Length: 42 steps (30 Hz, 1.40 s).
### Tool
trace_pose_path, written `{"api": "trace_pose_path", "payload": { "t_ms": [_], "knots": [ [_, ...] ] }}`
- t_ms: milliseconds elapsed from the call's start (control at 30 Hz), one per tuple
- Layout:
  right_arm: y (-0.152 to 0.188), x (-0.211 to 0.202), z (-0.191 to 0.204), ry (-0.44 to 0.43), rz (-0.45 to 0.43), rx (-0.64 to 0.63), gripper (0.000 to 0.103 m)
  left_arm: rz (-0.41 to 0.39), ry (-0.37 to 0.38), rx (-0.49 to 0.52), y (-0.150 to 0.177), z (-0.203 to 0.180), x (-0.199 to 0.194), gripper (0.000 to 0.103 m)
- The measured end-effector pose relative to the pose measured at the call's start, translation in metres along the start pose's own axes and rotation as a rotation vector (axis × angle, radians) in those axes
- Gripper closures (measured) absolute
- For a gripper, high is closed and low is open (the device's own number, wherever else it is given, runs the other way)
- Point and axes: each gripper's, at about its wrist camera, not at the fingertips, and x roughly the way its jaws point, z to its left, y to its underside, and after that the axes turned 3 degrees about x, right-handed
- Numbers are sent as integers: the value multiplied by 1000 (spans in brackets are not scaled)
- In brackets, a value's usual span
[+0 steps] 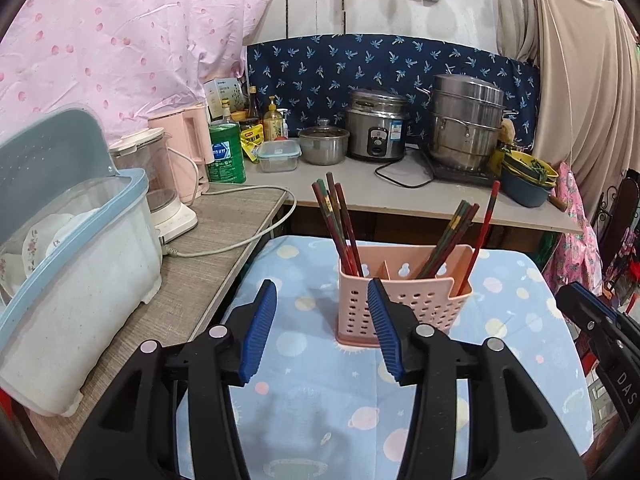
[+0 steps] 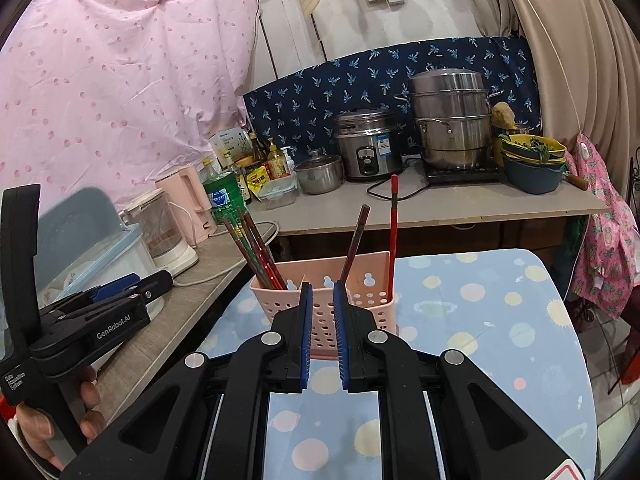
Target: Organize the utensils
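Straight ahead of your left gripper (image 1: 322, 322), on the pale blue planet-print cloth (image 1: 304, 400), stands the pink utensil holder (image 1: 404, 300), a perforated plastic caddy split into compartments. Your blue pads are spread wide with nothing between them, the right pad overlapping the holder's front wall in this view. Dark red chopsticks (image 1: 340, 224) lean leftward out of the holder's left compartment, a second bundle (image 1: 452, 236) fans rightward from its right compartment, and one red chopstick (image 1: 485, 228) rises along the holder's right edge. Left of the holder, on the wood-grain counter, sits a lidded dish rack (image 1: 76, 264). From your right wrist, your right gripper (image 2: 322, 330) hangs just in front of the same holder (image 2: 320, 284), its pads drawn nearly together with a thin gap and gripping nothing. One brown chopstick (image 2: 356, 240) tilts and a red one (image 2: 394, 232) stands almost upright in the holder's right side, while the cluster (image 2: 256, 248) leans from its left.
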Motion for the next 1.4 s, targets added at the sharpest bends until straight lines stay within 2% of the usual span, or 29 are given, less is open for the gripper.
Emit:
{"api": "trace_pose_path", "payload": {
  "t_ms": [100,167,433,667,1200,1400],
  "knots": [
    [5,-5,1,0,12,1,88,10,-1,-1,7,0,-4,54],
    [9,-8,2,1,16,0,80,12,-3,-1,11,1,-6,52],
    [26,-21,9,38,30,-33,71,39,-10,-4,31,5,-13,45],
    [39,-28,19,58,57,-63,67,80,-11,-12,44,9,-17,43],
    [60,-28,27,98,138,-89,61,92,-39,-4,49,15,-28,36],
    [64,-27,28,103,136,-105,51,110,-55,1,55,10,-22,32]
  ]
}}
